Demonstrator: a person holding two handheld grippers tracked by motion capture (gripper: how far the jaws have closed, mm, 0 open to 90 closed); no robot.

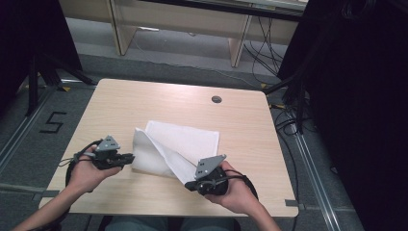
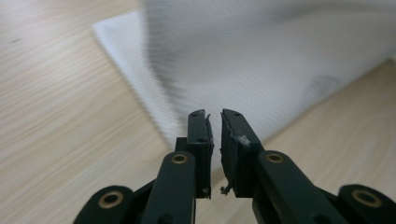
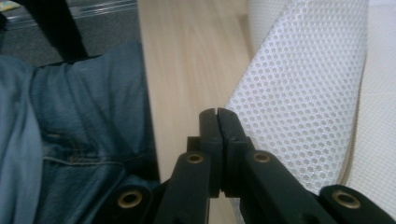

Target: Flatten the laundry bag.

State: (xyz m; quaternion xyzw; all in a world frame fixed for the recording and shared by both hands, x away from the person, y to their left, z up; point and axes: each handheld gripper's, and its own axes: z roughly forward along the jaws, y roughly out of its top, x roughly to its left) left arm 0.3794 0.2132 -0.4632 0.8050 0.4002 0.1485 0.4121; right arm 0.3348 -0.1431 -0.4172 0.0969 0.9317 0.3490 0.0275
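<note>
My right gripper (image 1: 191,185) has its jaws pressed together on a corner of the white mesh cloth (image 1: 185,144), lifting that corner off the table (image 1: 144,103); the rest lies flat ahead of it. My left gripper (image 1: 129,158) sits just beside the cloth's left edge, jaws slightly parted with nothing between them, the cloth (image 2: 261,70) right ahead of its tips.

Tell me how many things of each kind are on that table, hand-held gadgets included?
White mesh cloth: 1
Black hand-held grippers: 2, the left gripper and the right gripper
Dark round cap set in the table top: 1
Total: 4
</note>
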